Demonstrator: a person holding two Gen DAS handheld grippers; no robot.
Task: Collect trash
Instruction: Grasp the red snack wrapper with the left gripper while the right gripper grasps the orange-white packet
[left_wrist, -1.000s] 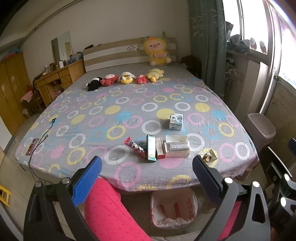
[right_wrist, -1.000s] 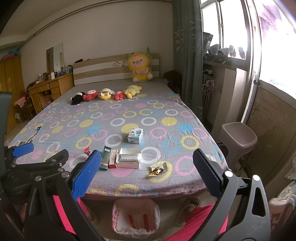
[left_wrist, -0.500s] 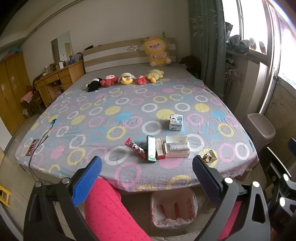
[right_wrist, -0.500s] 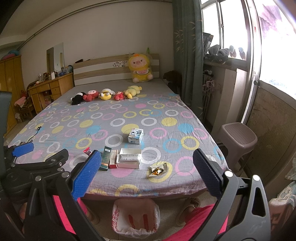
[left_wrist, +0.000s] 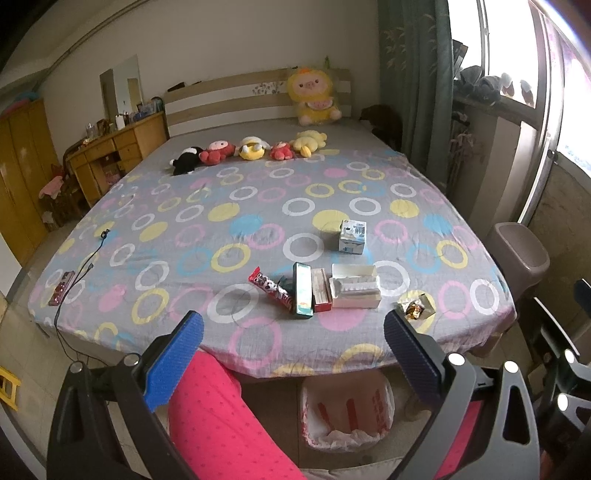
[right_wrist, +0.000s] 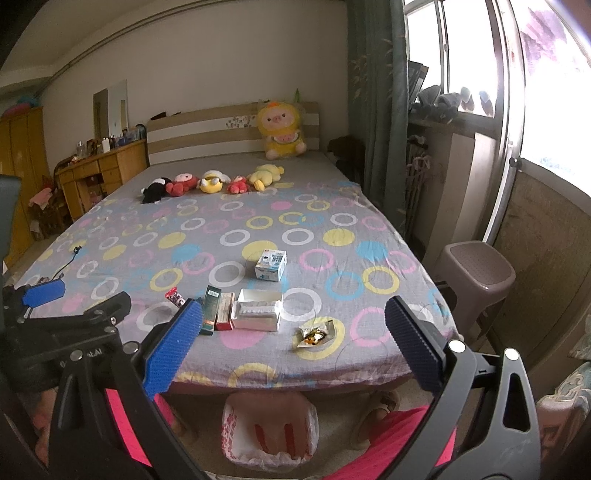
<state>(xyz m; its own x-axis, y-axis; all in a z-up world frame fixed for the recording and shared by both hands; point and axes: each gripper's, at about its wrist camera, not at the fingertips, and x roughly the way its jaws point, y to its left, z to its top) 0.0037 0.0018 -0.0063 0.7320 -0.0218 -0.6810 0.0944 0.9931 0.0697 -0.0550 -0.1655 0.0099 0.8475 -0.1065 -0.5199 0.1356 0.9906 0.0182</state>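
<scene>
In the left wrist view the left gripper (left_wrist: 293, 349), jaws wide apart and empty, hangs short of the trash row (left_wrist: 317, 290) near the bed's (left_wrist: 184, 236) foot edge, above the bin (left_wrist: 347, 413), while the right wrist view shows the right gripper (right_wrist: 293, 345), equally spread, the crumpled wrapper (right_wrist: 314, 334) between its fingertips, and alone shows the stool (right_wrist: 476, 273).

Daylight from the window (right_wrist: 546, 96) blows out to white glare; the room stays soft and dim. Fisheye bending darkens the corners.
</scene>
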